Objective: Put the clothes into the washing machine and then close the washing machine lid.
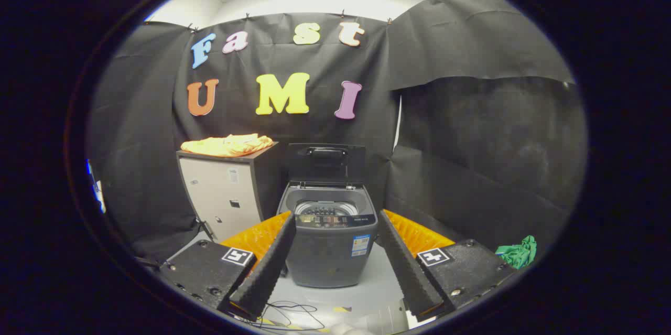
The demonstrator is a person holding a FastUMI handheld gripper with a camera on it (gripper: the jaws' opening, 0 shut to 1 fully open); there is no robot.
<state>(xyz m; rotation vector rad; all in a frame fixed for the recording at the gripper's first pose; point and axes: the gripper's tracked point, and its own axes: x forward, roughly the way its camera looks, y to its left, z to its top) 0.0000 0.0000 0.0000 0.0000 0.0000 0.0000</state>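
My gripper [333,230] is spread wide, its two ribbed black fingers [268,267] apart with nothing held between them. Orange backing shows behind each finger, and a square black-and-white marker [237,256] sits on each of the black blocks at their bases. Between the fingertips and just beyond them I see the washing machine [331,235], a small grey top-loader standing on the pale floor [367,285]. Its lid [326,163] is raised upright at the back, handle showing, so the drum opening [326,208] is exposed, with the control panel along the front edge and a blue sticker [360,245] on the front face. To the left of the machine, just beside it, stands a pale cabinet [223,196] with a dark top. On that top lie the clothes [227,144], a yellow-orange bundle spread loosely across it, well beyond my left finger and higher than the machine. Some thin black cables [285,314] trail on the floor below the fingers. Off to the right, past the right finger's block, a crumpled green cloth [519,252] lies low against the booth wall [472,130].
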